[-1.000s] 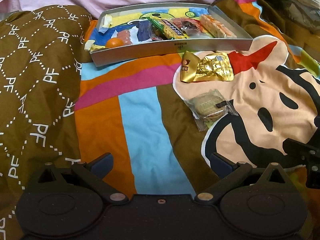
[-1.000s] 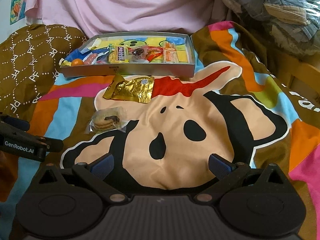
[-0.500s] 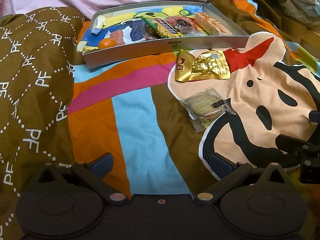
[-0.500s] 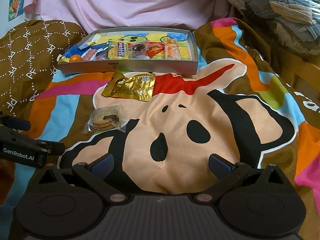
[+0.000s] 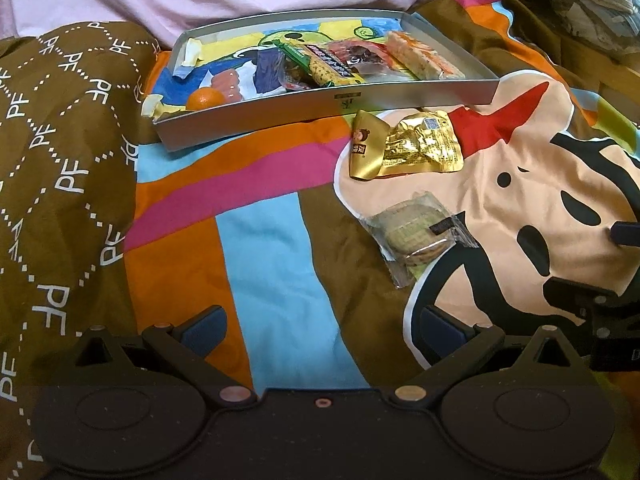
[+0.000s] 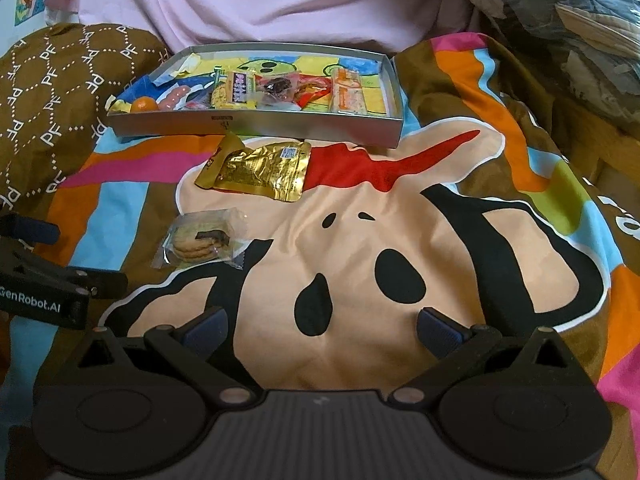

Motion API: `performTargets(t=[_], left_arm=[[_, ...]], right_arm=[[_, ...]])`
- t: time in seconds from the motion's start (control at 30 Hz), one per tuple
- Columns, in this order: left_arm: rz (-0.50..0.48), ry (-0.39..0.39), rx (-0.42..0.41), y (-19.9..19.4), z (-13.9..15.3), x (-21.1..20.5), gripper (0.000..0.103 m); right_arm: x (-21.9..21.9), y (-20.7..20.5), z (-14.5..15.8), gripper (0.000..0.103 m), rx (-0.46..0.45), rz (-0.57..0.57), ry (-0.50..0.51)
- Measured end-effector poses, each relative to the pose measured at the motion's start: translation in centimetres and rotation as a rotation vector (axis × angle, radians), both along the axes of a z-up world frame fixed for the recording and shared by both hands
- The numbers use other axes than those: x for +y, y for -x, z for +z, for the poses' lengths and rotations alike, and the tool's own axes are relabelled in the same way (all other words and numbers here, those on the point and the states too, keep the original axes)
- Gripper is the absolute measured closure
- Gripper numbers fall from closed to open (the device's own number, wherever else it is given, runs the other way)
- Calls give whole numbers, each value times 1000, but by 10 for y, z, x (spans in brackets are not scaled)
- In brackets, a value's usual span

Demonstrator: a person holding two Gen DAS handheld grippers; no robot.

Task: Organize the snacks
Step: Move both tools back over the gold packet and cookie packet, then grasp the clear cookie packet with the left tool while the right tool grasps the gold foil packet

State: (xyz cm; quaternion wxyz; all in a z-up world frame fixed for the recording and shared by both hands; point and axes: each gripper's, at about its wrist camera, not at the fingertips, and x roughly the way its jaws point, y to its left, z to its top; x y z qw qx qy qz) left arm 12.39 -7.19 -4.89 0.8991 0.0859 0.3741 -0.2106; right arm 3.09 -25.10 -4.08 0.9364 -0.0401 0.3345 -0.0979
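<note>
Here, the gold snack packet (image 6: 256,170) is laid crosswise just before the gray tray (image 6: 256,126), its long axis left-right. A clear-wrapped cookie pack (image 6: 202,238) is set nearer. Both the left gripper (image 5: 320,326) and right gripper (image 6: 320,326) are held wide and empty.

One grey tray (image 6: 256,126) lies on the bed. Two snacks sit outside it, on the near side: one gold packet (image 6: 260,170) just beside the tray and one clear-wrapped packet of biscuits (image 6: 200,240) nearer still. In the tray are one small orange (image 6: 143,104) and several wrapped snacks, too overlapped to count.
</note>
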Motion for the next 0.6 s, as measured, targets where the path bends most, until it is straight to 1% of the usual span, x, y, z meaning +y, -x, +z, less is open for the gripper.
performTargets(t=[0.13,0.27,0.43,0.6], left_arm=[[-8,8,5,-7,-1,0,1],[-44,15,-21,-17,-1,-2,1],[-164,17,-73,-32,-1,-10,1],[-291,33,-124,-40,-3,-16,1]], right_arm=[[0,-3,-1,0,5,5,9],[1,-10,0,0,2,32,50],[-4,-29,8,0,-14,93,134],[-13,-59,17,0,-13,225,200]])
